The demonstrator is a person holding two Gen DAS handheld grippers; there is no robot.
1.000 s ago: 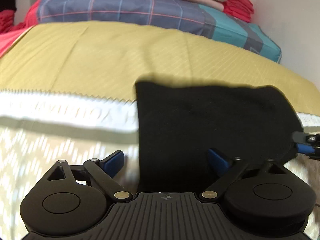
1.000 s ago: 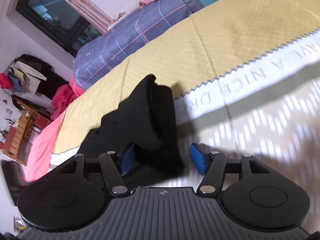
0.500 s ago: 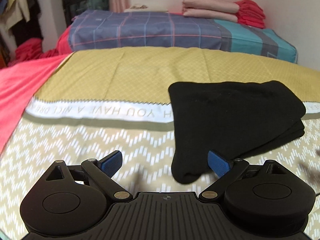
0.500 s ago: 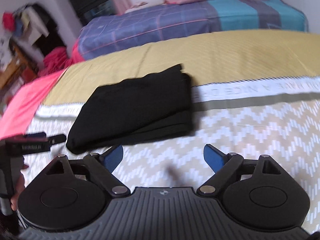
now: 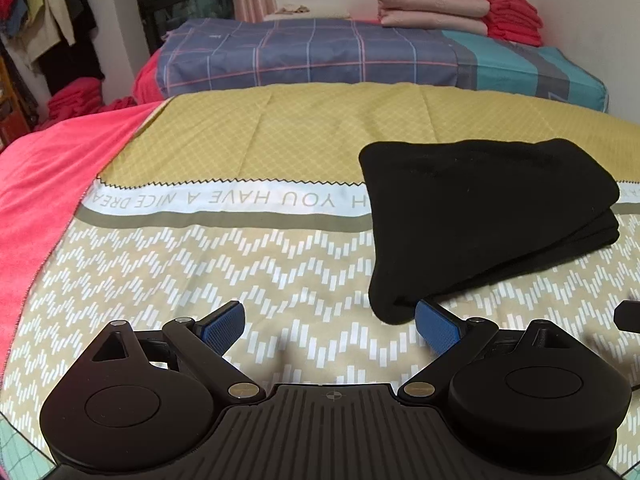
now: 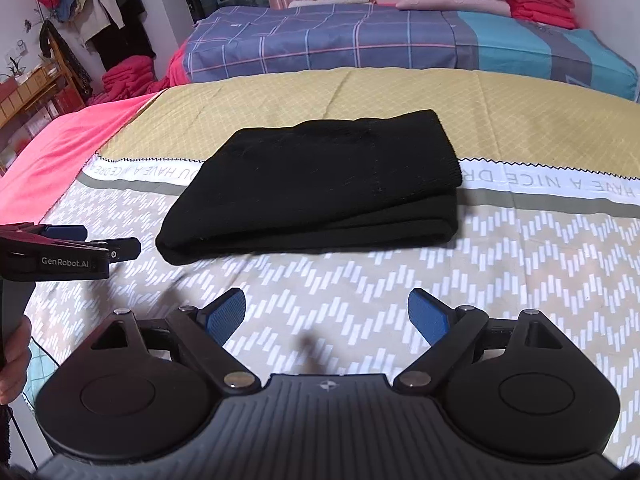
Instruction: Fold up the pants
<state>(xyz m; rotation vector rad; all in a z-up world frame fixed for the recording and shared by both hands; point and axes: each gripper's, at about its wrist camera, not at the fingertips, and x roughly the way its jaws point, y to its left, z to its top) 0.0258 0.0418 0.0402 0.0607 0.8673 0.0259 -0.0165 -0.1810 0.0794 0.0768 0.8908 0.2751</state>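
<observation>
A pair of black pants (image 6: 316, 184) lies folded into a thick, layered rectangle on a bed. The bundle rests across the bedspread's (image 6: 480, 264) white lettered band, its far half on the plain mustard-yellow section and its near half on the beige section with white zigzag dashes. Nothing touches it.

In the right wrist view the pants sit in the middle of the picture, well ahead of the right gripper (image 6: 326, 312). That gripper's blue-padded fingers (image 6: 426, 316) stand wide apart over bare bedspread, with nothing between them.

In the left wrist view the pants (image 5: 480, 216) lie to the right of centre, and the stacked folded edges show along the right side. The left gripper (image 5: 332, 322) also has its fingers (image 5: 222, 322) spread wide and empty; the nearest corner of the bundle appears just above the right-hand pad, though whether they touch cannot be told.

Only the right wrist view shows the left gripper (image 6: 108, 246) from the side, at the picture's left edge, near the bundle's left end, with a bare hand (image 6: 14, 356) gripping its handle. It also shows a rack of hanging clothes (image 6: 92, 4) and wooden shelves (image 6: 32, 84) at far left.

Both views show, beyond the bedspread, a plaid blue quilt (image 5: 312, 56), folded pink blankets (image 5: 432, 10) and a red stack (image 5: 514, 16) against the wall, and a coral-pink sheet (image 5: 44, 184) on the left.
</observation>
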